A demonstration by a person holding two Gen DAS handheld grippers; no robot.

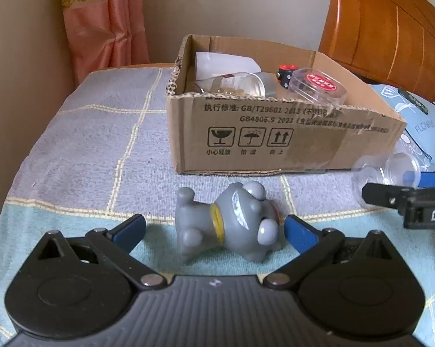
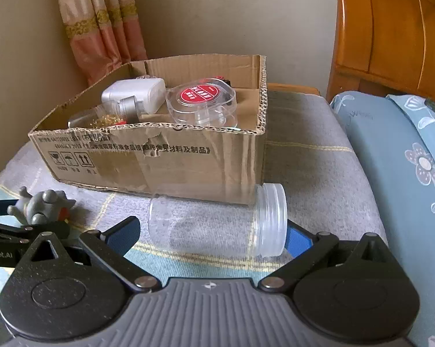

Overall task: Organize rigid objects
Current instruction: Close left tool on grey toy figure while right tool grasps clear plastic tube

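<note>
A grey toy figure (image 1: 229, 222) with a yellow collar lies on its side on the checked cloth, between the spread fingers of my open left gripper (image 1: 214, 228). It also shows at the far left of the right wrist view (image 2: 41, 205). A clear plastic jar (image 2: 217, 219) without a lid lies on its side between the spread fingers of my open right gripper (image 2: 214, 234). The jar also shows at the right of the left wrist view (image 1: 388, 176). An open cardboard box (image 1: 275, 141) stands just behind both; it also shows in the right wrist view (image 2: 159, 159).
The box holds a white block (image 2: 136, 92), a clear round case with a red label (image 2: 203, 101), a glass bottle (image 1: 234, 84) and a red-and-black piece (image 1: 284, 73). A blue flowered pillow (image 2: 405, 159) lies at the right, a wooden headboard (image 1: 390, 29) behind, a curtain (image 1: 102, 23) at the back left.
</note>
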